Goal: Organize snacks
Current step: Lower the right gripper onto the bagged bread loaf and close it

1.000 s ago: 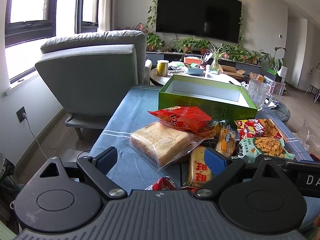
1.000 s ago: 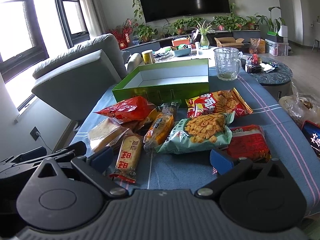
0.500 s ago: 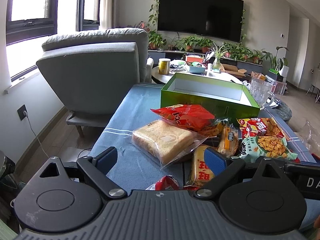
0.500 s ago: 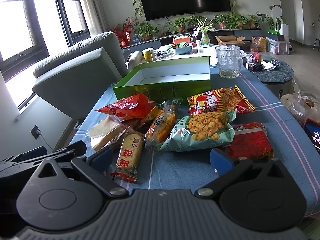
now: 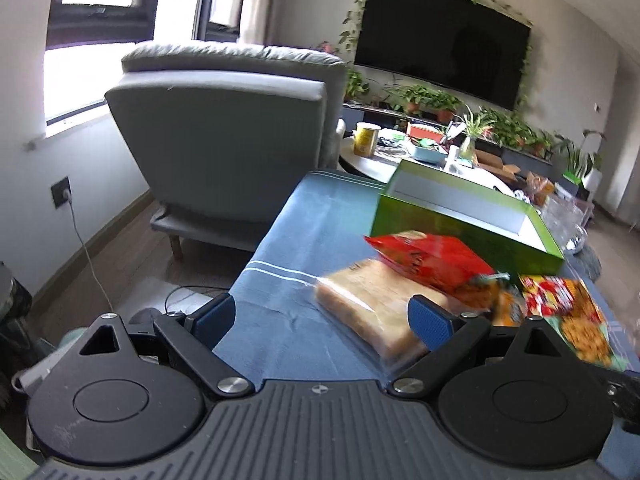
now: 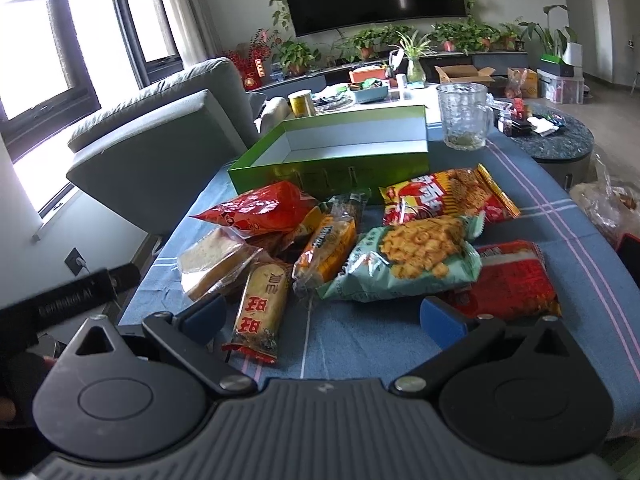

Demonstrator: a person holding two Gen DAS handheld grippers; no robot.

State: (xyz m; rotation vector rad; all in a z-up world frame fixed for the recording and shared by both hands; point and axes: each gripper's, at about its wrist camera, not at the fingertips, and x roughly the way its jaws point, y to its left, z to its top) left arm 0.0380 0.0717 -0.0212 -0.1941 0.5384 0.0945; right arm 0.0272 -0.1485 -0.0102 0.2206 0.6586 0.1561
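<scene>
Blue tablecloth (image 6: 360, 336): bare strip along its left edge. Green box (image 6: 340, 160): open, empty, behind the snack pile. Left gripper (image 5: 320, 316): jaws wide, holding nothing; its view has swung left since the earlier frame, bagged bread (image 5: 372, 312) now at its right finger. Right gripper (image 6: 324, 318): jaws wide, unchanged, rice cracker pack (image 6: 262, 300) between its fingers.

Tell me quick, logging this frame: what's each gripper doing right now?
Left gripper: open, holding nothing, over the bagged bread.
Right gripper: open, holding nothing, above the snacks.
</scene>
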